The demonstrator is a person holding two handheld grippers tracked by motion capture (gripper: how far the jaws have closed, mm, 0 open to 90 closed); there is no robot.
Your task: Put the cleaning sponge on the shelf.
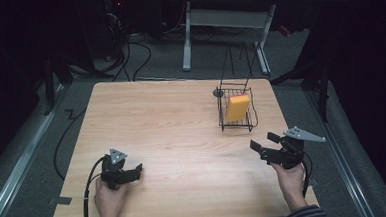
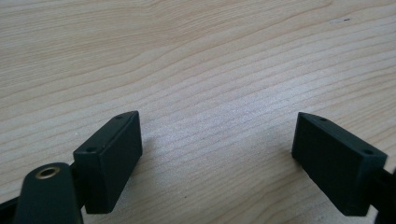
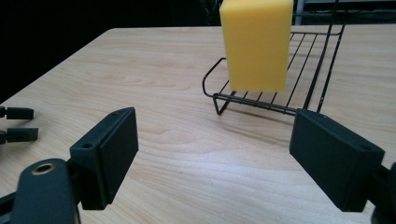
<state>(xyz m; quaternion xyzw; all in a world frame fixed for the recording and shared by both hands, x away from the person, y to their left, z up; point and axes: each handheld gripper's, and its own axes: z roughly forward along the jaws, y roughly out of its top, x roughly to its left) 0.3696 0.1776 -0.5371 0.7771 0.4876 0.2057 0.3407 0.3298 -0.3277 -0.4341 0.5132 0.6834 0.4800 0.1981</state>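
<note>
**Inspector:** Start at the tongs. The right gripper (image 1: 264, 144) sits at about four o'clock on the table (image 1: 172, 139), jaws parted with nothing between them. In the right gripper view the gap is clear wood and the pads (image 3: 114, 154) touch nothing. It points toward the wire basket (image 1: 223, 123), which I judge to be its target.

**Assistant:** And the left?

**Inspector:** The left gripper (image 1: 134, 170) lies at about seven o'clock, low to the wood and well apart from the basket. Its jaws also stand apart and empty. I read it as parked while the right side works.

**Assistant:** Where is the item?

**Inspector:** The yellow sponge (image 1: 237, 107) stands on edge inside the basket, at about two o'clock on the table, leaning toward the far wires. Upright like that, it offers two flat faces for a pinch.

**Assistant:** What do the views add?

**Inspector:** The high view gives the layout and both hands. The right gripper view shows the sponge (image 3: 256, 43) resting on the basket floor (image 3: 261, 100), and the low front rim that the jaws must clear. The left gripper view confirms bare wood between its pads (image 2: 112, 161).
</note>
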